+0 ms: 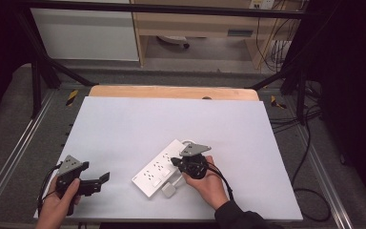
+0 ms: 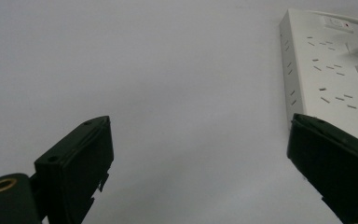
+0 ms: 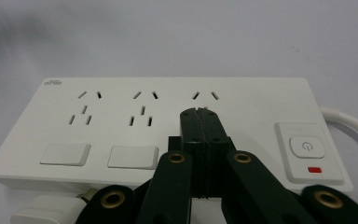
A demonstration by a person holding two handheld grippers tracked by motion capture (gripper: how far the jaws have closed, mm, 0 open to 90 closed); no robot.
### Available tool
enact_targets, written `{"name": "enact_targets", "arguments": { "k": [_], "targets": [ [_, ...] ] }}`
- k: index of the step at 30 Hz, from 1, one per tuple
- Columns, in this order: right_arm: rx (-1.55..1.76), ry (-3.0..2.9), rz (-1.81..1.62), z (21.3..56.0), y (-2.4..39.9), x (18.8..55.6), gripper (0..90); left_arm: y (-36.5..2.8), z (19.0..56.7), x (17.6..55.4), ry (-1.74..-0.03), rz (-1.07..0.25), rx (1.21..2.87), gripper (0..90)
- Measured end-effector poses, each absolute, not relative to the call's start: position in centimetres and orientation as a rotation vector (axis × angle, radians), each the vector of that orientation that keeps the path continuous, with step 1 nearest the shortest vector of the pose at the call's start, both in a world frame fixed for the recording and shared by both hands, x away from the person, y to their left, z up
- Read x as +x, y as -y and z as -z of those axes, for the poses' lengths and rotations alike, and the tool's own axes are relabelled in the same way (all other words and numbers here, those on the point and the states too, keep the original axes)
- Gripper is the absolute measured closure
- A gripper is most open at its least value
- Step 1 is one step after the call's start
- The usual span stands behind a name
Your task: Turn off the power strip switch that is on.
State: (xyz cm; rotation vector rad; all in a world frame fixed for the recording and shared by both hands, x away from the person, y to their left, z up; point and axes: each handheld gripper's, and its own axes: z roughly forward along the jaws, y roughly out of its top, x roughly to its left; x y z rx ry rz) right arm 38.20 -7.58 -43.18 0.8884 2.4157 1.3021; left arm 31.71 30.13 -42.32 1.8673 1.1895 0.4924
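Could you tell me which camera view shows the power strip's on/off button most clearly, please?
The right gripper view: the power button faces the camera, with a red mark below it, right of the shut right gripper. The left gripper view catches it small at the power strip's far end; the high view hides it behind the gripper.

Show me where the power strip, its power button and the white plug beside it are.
power strip [image 3: 121,135], right gripper view, top face.
power button [image 3: 306,147], right gripper view, button centre.
white plug [image 1: 168,190], high view, its body.

High view overhead, far; both gripper views close, sharing the power strip [image 1: 159,168]
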Motion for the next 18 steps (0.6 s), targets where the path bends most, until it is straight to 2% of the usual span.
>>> {"name": "enact_targets", "arguments": {
  "k": [5, 13, 15, 18],
  "targets": [
    [0.899, -2.388, -1.340, 42.9, 7.9, 38.2, 89.2, -30.1, 42.3, 31.7, -1.191, -0.493, 1.867, 7.1],
    [0.936, -2.338, -1.383, 42.2, 8.9, 38.5, 75.7, -30.1, 42.3, 31.7, -1.190, -0.492, 1.869, 7.1],
    [0.943, -2.333, -1.381, 42.1, 9.0, 38.5, 69.1, -30.1, 42.3, 31.7, -1.188, -0.494, 1.871, 7.1],
    [0.976, -2.327, -1.372, 42.0, 9.0, 38.7, 54.4, -30.1, 42.3, 31.7, -1.190, -0.491, 1.869, 7.1]
  ]
}}
